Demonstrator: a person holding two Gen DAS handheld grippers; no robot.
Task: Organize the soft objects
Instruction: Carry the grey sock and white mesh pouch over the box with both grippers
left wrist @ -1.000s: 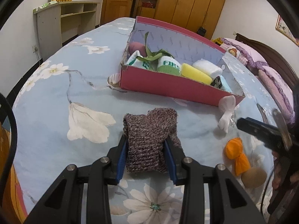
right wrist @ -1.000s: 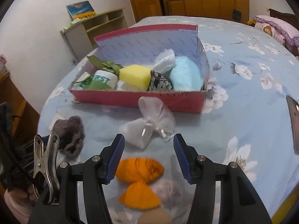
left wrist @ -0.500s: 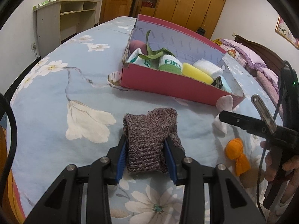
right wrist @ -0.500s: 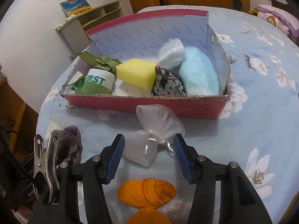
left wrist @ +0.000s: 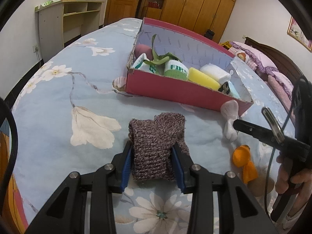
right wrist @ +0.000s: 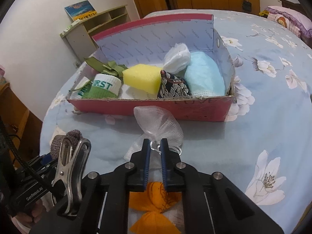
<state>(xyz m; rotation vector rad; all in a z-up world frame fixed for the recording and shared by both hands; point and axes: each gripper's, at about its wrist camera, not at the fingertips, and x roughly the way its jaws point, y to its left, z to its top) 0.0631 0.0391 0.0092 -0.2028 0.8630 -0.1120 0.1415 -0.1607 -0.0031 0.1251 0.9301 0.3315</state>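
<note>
Soft, even indoor light, barely a shadow, focus crisp in the middle, fisheye bending everything toward dark vignetted corners.

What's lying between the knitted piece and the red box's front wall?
Nothing: in the left wrist view, only bare flowered bedsheet lies between the knitted piece and the red box.

Folded knit cloth (left wrist: pixel 156 146), mesh pouch (right wrist: pixel 159 124) on bed

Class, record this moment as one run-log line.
left gripper: shut on knitted cloth | right gripper: shut on mesh pouch | red box: partly filled
</note>
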